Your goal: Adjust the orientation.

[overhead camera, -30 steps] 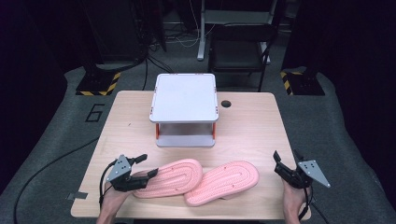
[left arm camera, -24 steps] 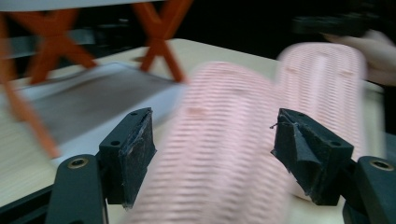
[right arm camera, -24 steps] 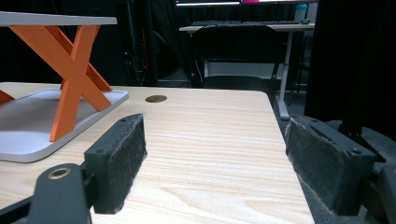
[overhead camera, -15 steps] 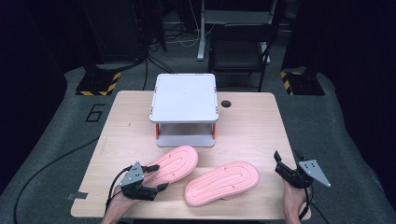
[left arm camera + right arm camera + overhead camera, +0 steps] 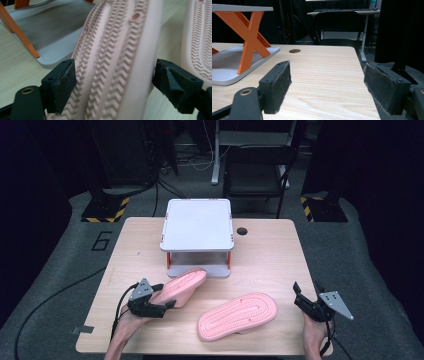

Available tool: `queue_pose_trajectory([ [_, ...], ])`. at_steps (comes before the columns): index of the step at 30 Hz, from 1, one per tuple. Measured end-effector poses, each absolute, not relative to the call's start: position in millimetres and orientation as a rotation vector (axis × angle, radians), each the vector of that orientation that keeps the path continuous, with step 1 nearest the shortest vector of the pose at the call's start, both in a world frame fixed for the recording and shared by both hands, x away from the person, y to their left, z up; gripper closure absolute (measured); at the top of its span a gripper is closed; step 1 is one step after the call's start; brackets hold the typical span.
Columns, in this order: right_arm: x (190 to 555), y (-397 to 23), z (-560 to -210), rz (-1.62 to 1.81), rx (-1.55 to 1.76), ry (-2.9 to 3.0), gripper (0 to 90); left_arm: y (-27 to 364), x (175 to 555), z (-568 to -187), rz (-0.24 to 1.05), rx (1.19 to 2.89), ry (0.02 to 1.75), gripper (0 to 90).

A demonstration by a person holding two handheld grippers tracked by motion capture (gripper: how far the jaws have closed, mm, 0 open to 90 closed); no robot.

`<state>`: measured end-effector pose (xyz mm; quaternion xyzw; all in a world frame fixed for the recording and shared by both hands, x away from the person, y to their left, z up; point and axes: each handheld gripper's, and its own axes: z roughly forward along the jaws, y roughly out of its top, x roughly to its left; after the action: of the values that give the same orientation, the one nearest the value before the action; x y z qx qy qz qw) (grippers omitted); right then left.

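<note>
Two pink slippers lie sole-up on the wooden table point(image 5: 270, 260). My left gripper point(image 5: 166, 296) is shut on the heel end of the left slipper point(image 5: 182, 285), whose toe reaches the base of the white shelf point(image 5: 197, 222). In the left gripper view the ridged sole point(image 5: 117, 57) spans the gap between both pads of that gripper point(image 5: 113, 75); the jaws have just been opening wider around it. The second slipper point(image 5: 237, 316) lies apart, near the front middle, and its edge point(image 5: 200, 37) shows beside the held one. My right gripper point(image 5: 306, 290) stands open over the table's front right, with nothing between its pads point(image 5: 277, 85).
The white two-level shelf with orange legs point(image 5: 249, 37) stands at the table's back middle, its grey base point(image 5: 50, 27) just beyond the held slipper. A round hole point(image 5: 242, 231) sits right of it. A dark chair point(image 5: 337, 25) stands behind the table.
The left gripper swung the left slipper away from its mate and toward the shelf, so the toe now points at the shelf base. The right gripper and second slipper stayed put.
</note>
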<state>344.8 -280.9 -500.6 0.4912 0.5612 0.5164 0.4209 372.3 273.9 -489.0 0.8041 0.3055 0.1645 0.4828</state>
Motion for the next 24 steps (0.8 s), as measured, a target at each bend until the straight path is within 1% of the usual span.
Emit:
queue_pose_trajectory([
  [3,344.8,-281.8,-500.7,1.291,1.236,1.400,21.1,279.9,375.0,-485.2,0.421,1.941,0.765,21.9],
  [4,345.0,-282.1,-501.1,1.298,1.243,1.398,21.1,285.6,376.6,-483.0,0.460,1.944,0.787,24.1],
  [9,345.4,-281.3,-501.2,1.304,1.242,1.397,21.2,294.1,382.3,-485.8,0.462,1.967,0.810,27.6],
  [11,345.8,-281.5,-501.4,1.298,1.237,1.409,21.3,294.7,384.2,-487.1,0.483,1.973,0.810,30.3],
  [12,346.1,-281.0,-501.4,1.298,1.238,1.407,21.3,294.2,385.3,-487.6,0.488,1.975,0.811,30.3],
  [14,346.1,-280.5,-501.4,1.301,1.240,1.409,21.4,290.7,387.4,-488.1,0.527,2.010,0.786,35.7],
  [17,346.0,-280.7,-501.4,1.296,1.237,1.410,21.4,287.8,387.9,-489.5,0.554,2.023,0.782,49.4],
  [18,345.7,-281.1,-501.3,1.297,1.237,1.407,21.5,287.1,388.4,-490.1,0.577,2.030,0.776,51.3],
  [20,345.1,-281.7,-501.1,1.298,1.234,1.409,21.4,286.4,384.3,-488.4,0.594,2.012,0.762,57.8],
  [21,345.2,-281.4,-501.0,1.299,1.237,1.406,21.4,286.4,384.3,-488.4,0.594,2.012,0.762,60.2],
  [22,345.4,-281.4,-501.1,1.298,1.236,1.401,21.4,288.4,380.2,-485.9,0.580,1.971,0.780,60.5],
  [24,345.7,-281.7,-501.2,1.298,1.234,1.409,21.4,293.0,374.6,-483.3,0.561,1.946,0.775,60.7],
])
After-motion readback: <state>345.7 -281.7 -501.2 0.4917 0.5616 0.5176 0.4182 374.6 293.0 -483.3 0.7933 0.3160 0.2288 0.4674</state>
